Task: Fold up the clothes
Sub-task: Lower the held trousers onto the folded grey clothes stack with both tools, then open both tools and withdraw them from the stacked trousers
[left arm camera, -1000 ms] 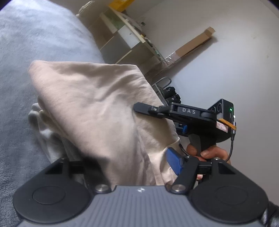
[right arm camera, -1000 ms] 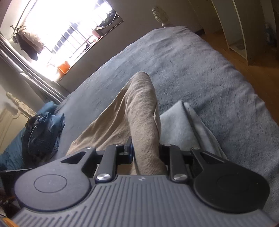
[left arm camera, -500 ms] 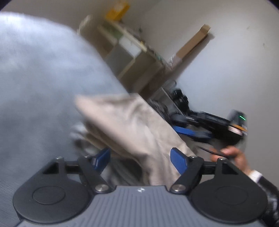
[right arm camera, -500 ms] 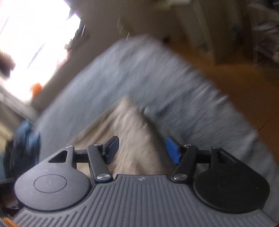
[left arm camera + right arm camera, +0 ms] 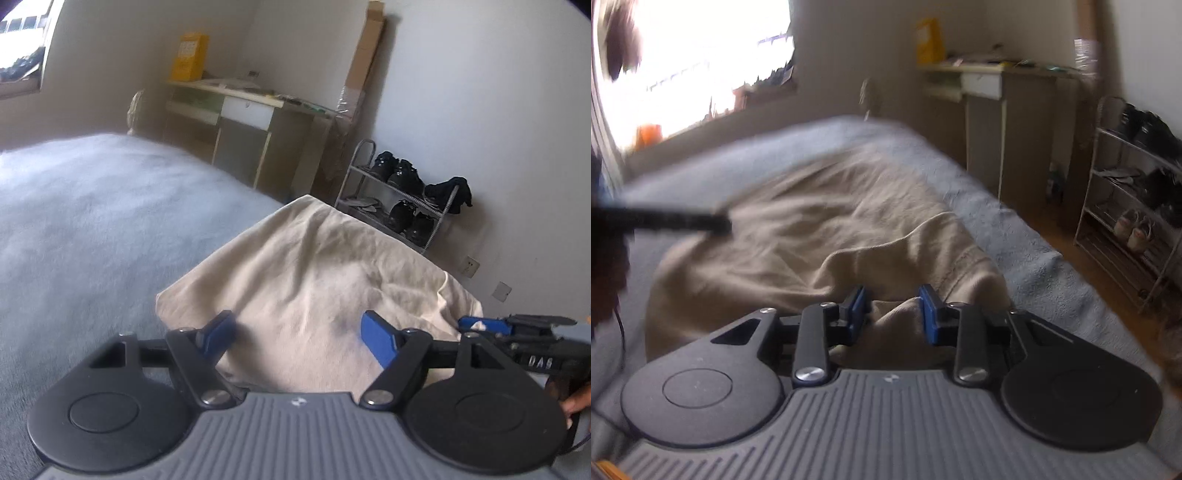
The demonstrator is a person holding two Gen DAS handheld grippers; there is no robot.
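Note:
A beige garment (image 5: 325,273) lies in a loose heap on the grey-blue bed (image 5: 92,221). My left gripper (image 5: 301,338) hovers over its near edge, open, blue pads wide apart and holding nothing. At the garment's right edge my right gripper (image 5: 484,325) reaches in from the side. In the right wrist view the garment (image 5: 812,221) spreads across the bed (image 5: 1015,236), and my right gripper (image 5: 893,314) is shut on a raised fold at its near hem. A blurred dark finger (image 5: 683,223) of the left gripper crosses the cloth's left side.
A metal shoe rack (image 5: 399,206) with dark shoes stands against the wall past the bed's edge; it appears again as the shoe rack (image 5: 1126,221). A desk (image 5: 251,110) stands behind the bed. A hand (image 5: 576,402) holds the right tool. A bright window (image 5: 683,55) is at the far left.
Both grippers let go of the lifted garment, which dropped onto the bed. The left stays open and swung toward the desk; the right has closed again on a fold at the hem.

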